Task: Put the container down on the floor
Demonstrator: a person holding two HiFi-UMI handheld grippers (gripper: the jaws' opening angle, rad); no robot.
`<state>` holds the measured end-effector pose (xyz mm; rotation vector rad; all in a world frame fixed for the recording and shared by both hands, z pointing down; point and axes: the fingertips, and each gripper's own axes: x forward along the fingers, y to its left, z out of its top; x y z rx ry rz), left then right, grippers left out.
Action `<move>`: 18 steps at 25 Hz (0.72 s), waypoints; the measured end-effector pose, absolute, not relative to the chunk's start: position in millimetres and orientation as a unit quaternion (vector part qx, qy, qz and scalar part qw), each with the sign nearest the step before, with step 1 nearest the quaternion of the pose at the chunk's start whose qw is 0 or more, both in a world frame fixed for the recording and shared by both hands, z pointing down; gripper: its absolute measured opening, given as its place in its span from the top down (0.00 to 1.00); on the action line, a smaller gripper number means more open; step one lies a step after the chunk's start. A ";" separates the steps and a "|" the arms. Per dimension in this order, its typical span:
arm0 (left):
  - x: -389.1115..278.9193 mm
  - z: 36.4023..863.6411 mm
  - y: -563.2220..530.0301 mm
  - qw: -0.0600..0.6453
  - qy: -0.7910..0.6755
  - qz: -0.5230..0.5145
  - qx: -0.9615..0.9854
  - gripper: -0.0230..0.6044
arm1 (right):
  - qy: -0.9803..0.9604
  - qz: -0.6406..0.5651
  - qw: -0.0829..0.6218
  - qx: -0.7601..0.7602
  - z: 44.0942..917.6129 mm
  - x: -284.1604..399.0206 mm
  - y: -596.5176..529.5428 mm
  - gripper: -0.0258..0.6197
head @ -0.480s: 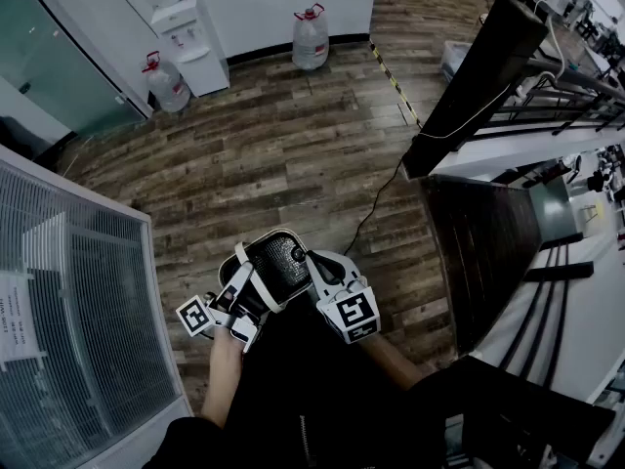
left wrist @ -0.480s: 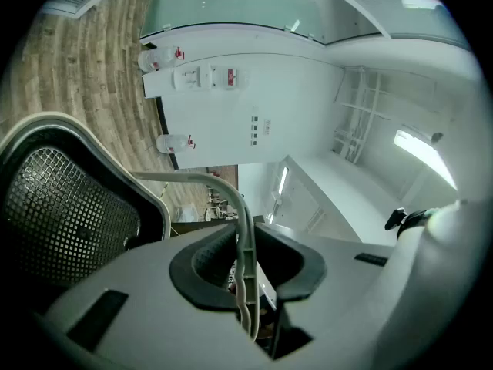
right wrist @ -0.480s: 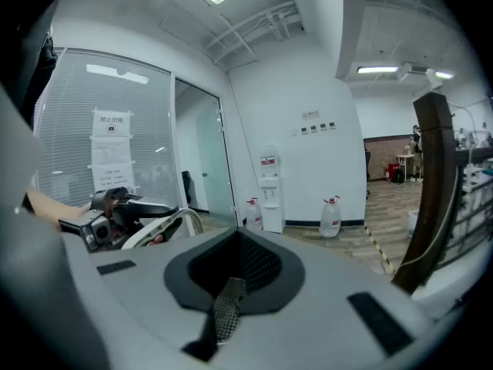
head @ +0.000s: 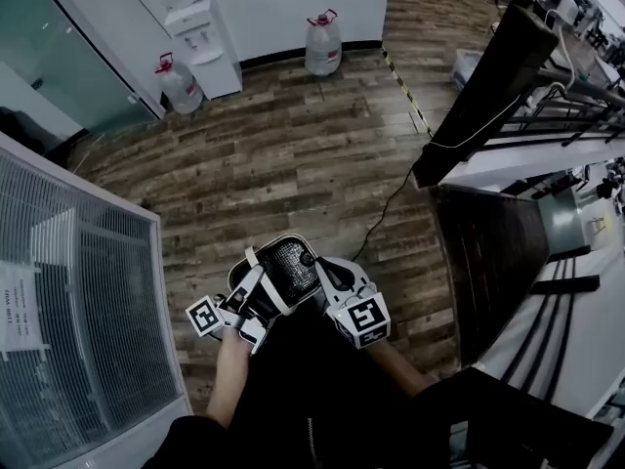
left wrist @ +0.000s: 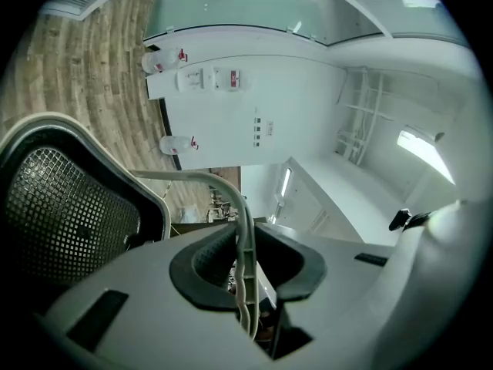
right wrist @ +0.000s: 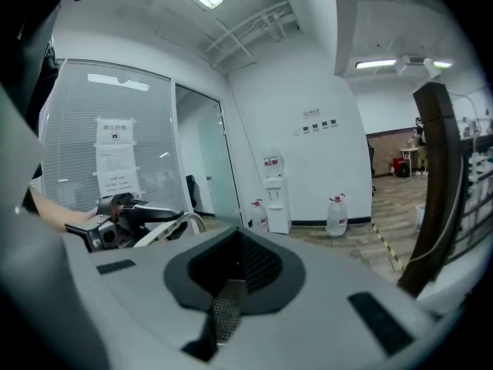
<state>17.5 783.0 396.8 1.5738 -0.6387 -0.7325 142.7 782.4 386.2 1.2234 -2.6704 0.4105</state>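
**Mesh container held high, both claws clamped**

I carry the black mesh container (head: 285,262) in front of my body, well above the wooden floor (head: 293,154). My left claw (head: 256,283) is closed tight on a thin white arched strip (left wrist: 245,230), which looks like the container's handle. My right claw (head: 318,270) is pinched on a flap of the mesh wall (right wrist: 225,308). Neither claw has any spare opening.

The two holds worry me, because both are on thin parts. The mesh may flex or slide out of my right claw as I bend down. If the white strip is a swinging handle, the container may pivot on it and tip towards one side. Lowering one hand faster than the other would do the same. Letting go before the base touches the boards would drop it.

A black cable (head: 383,215) runs across the floor just ahead, so I judge the bare boards to its left the safer spot. I cannot tell whether anything is inside the container.
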 end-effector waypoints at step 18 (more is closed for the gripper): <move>2.9 379.4 756.2 0.606 -0.295 -0.336 0.658 0.84 | -0.898 0.162 0.088 0.399 383.9 134.4 766.1 0.94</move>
